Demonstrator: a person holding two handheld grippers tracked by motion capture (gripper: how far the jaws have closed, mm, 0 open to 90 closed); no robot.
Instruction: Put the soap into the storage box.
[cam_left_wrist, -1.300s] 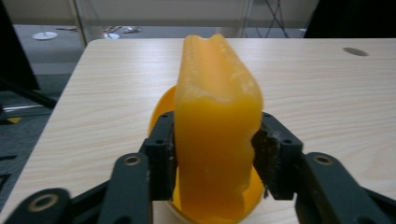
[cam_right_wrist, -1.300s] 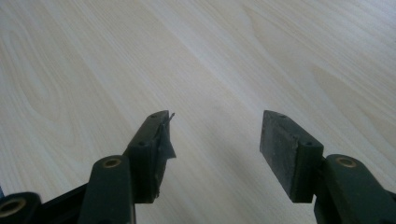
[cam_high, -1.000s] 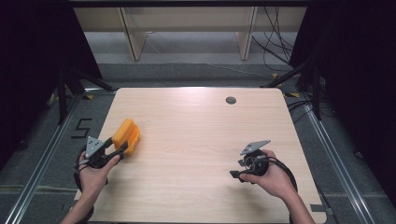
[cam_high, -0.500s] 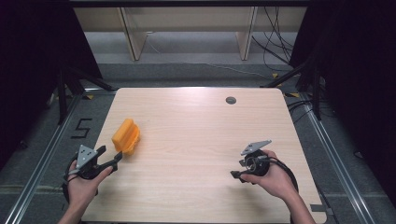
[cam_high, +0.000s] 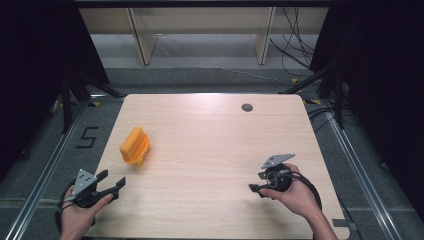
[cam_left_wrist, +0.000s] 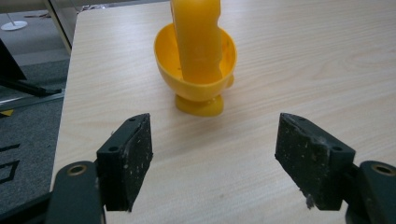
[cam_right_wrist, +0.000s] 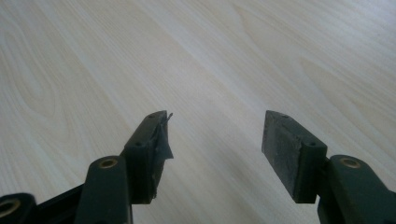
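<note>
Left tongs (cam_left_wrist: 212, 163) spread, yellow cup (cam_left_wrist: 196, 70) just ahead, apart

Left tongs (cam_high: 114, 184) released orange cup (cam_high: 135, 146), withdrew.

**Pale wood table, one orange piece**

The light wooden table (cam_high: 210, 150) carries an orange plastic object (cam_high: 135, 145) toward nine o'clock — near the left edge. A small dark round grommet (cam_high: 247, 107) sits toward one o'clock — near the far edge.

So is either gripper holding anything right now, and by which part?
Nothing is held. The left gripper is open, short of the orange object; the right gripper is open over bare table.
</note>
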